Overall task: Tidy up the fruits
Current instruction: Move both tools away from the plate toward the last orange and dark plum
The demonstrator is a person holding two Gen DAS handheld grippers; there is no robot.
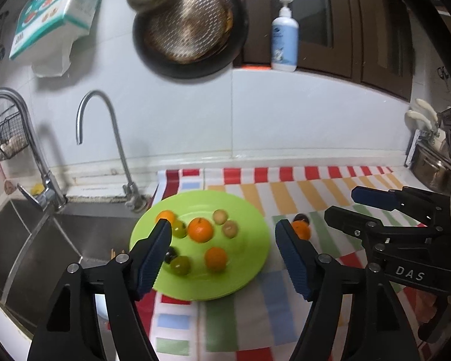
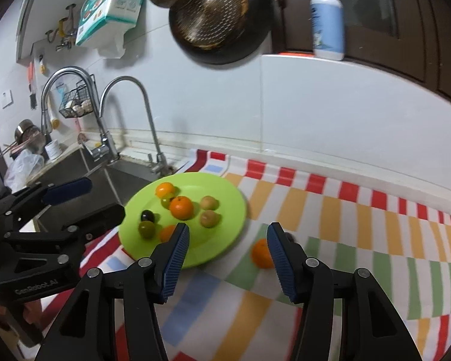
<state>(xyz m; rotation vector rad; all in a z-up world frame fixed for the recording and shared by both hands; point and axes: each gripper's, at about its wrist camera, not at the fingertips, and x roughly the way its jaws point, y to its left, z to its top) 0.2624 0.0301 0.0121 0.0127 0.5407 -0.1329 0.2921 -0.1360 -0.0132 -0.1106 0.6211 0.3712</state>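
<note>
both claws hang above the striped cloth on the tabletop, and neither carries anything. the left claw stands with jaws apart over the green plate; the right claw is parted too, nothing between its pads. the plate already holds three oranges, some green and tan fruits and one dark one. one stray orange sits on the cloth just right of the plate, a small dark fruit touching behind it. looks like a between-picks pause; next, the right claw needs to drop around that orange, close gently and carry it over.
</note>
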